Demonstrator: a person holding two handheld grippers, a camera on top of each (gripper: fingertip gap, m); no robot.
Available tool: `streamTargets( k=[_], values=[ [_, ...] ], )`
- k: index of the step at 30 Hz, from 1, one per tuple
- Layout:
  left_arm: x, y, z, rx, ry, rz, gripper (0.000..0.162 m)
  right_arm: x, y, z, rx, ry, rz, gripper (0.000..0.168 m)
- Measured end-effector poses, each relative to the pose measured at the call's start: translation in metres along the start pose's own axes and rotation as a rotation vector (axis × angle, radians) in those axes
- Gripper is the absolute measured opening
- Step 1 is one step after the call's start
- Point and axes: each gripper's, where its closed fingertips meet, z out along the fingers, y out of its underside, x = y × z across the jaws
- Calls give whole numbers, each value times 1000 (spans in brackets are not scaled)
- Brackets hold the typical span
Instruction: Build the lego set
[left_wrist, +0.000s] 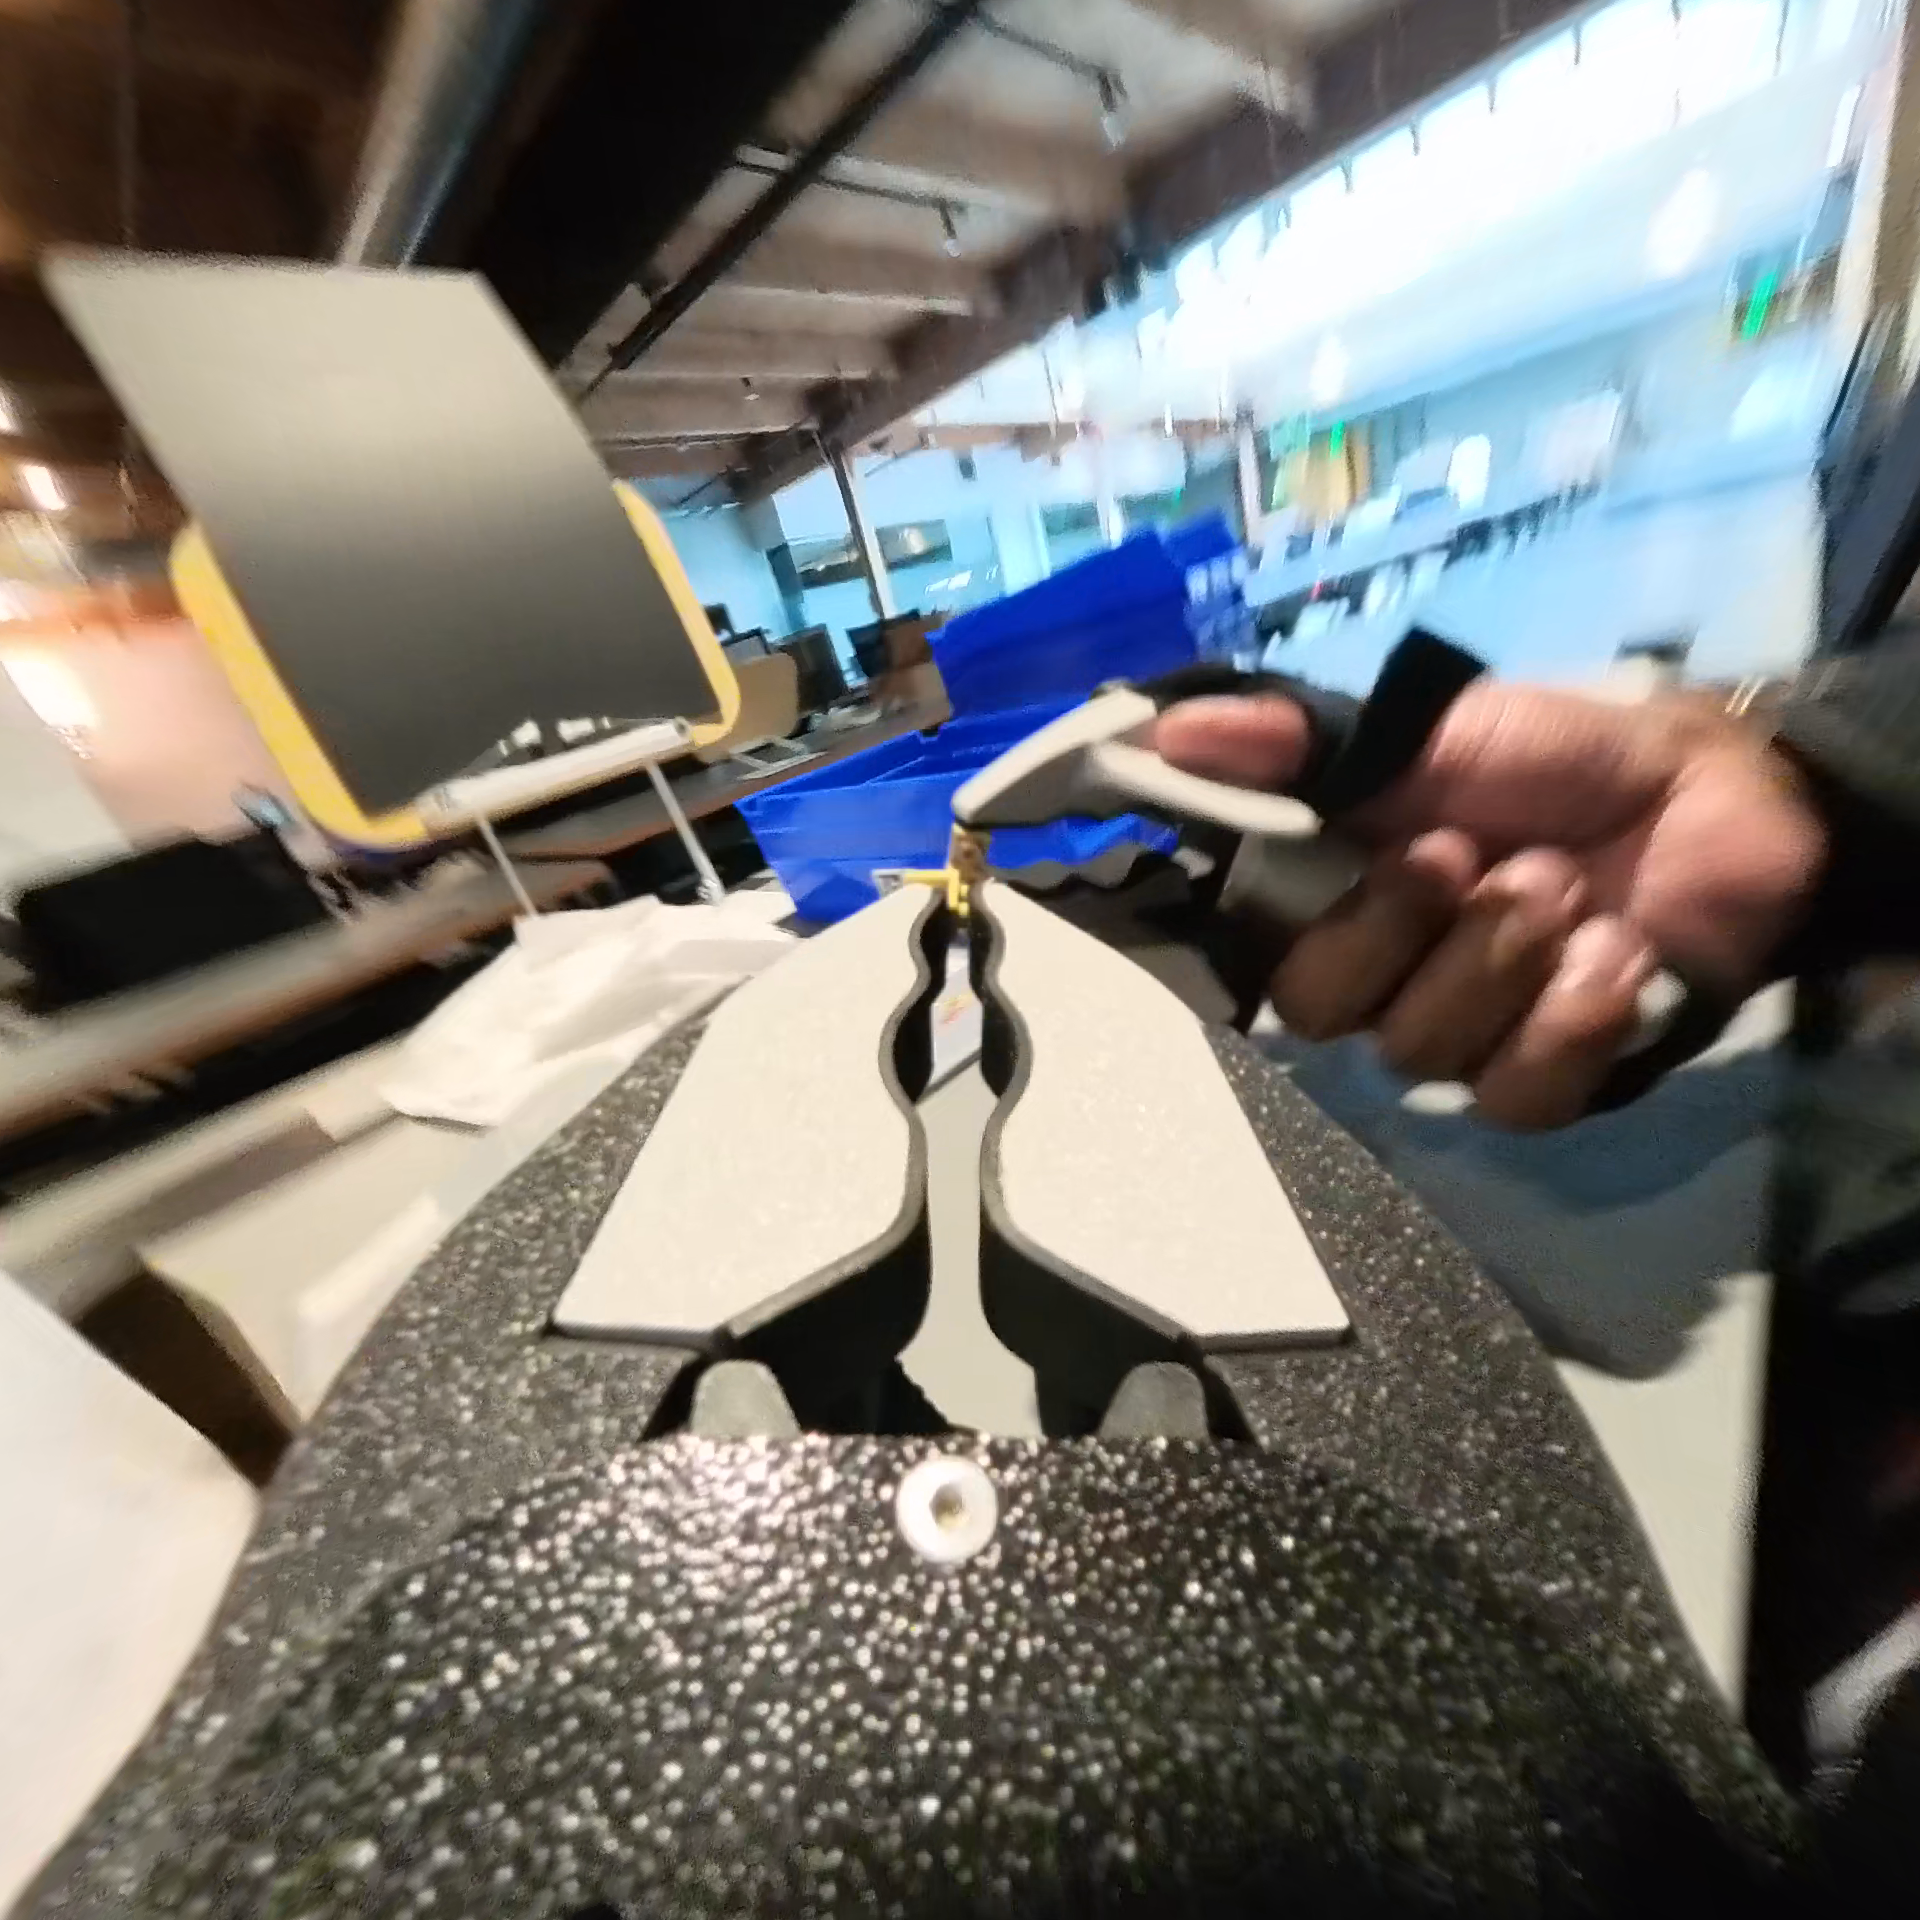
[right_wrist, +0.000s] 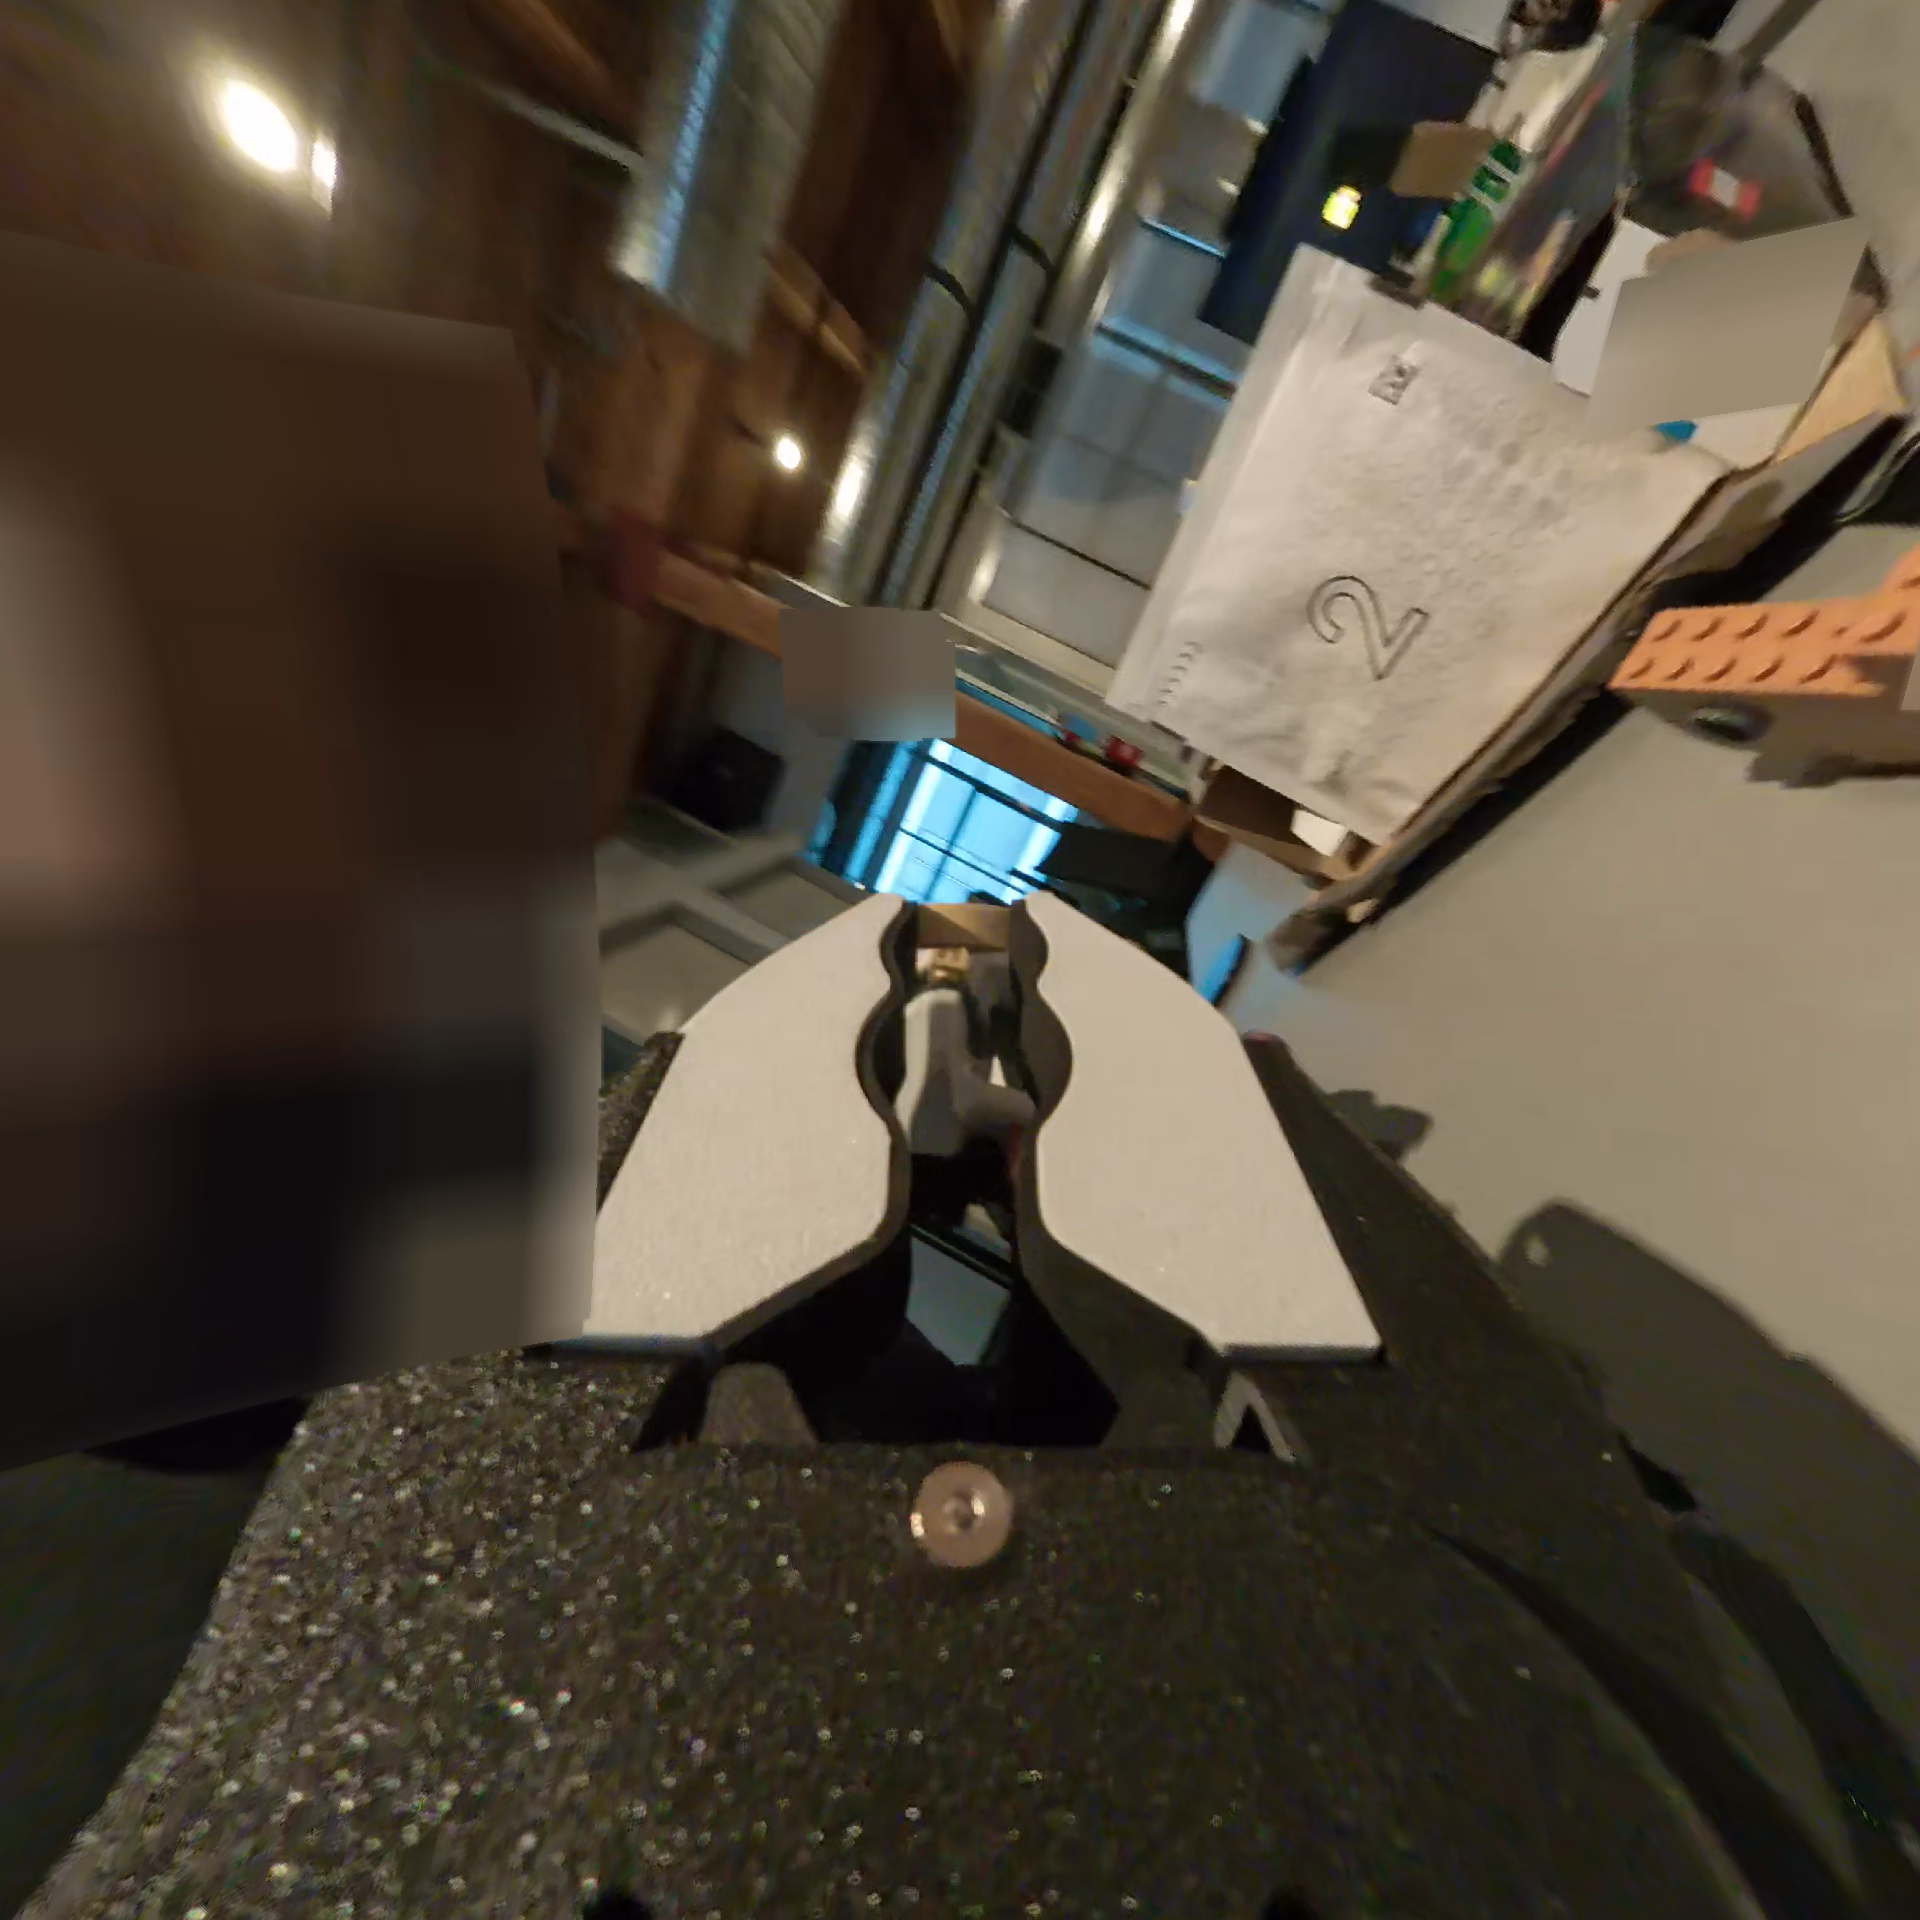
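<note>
At centre frame we pinch a tiny yellow piece (left_wrist: 948, 891) in our left gripper (left_wrist: 961, 906), jaws nearly together. Our right gripper (left_wrist: 977, 810), from the right, clamps a small tan piece (right_wrist: 961, 923) touching it. Blue bins (left_wrist: 904, 821) sit behind.

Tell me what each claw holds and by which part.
The left claw pinches a small yellow piece by its lower end. The right claw grips a small tan piece at its tips.
</note>
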Motion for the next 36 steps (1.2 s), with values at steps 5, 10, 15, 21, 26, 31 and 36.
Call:
streamTargets(
  k=[5, 10, 15, 21, 26, 31, 36],
  values=[
    [12, 0, 12, -24, 0, 159, 3, -13, 2, -5, 16, -64, 5, 16],
    [17, -7, 16, 20, -1, 192, 3, -25, 4, -8, 23, -135, 25, 17],
    [25, -20, 16, 85, 7, 201, 3, -28, 6, -11, 36, -184, 45, 16],
    [32, -25, 20, 93, 10, 231, 3, -31, 11, -10, 15, -197, 29, 16],
    [31, -30, 19, 111, -13, 247, 3, -35, 12, -11, 5, -203, 15, 16],
    [33, -32, 18, 116, -11, 263, 3, -37, 15, -12, -4, -197, -5, 16],
    [34, -31, 17, 124, -12, 267, 3, -38, 16, -13, -6, -184, -20, 16]
  ],
)
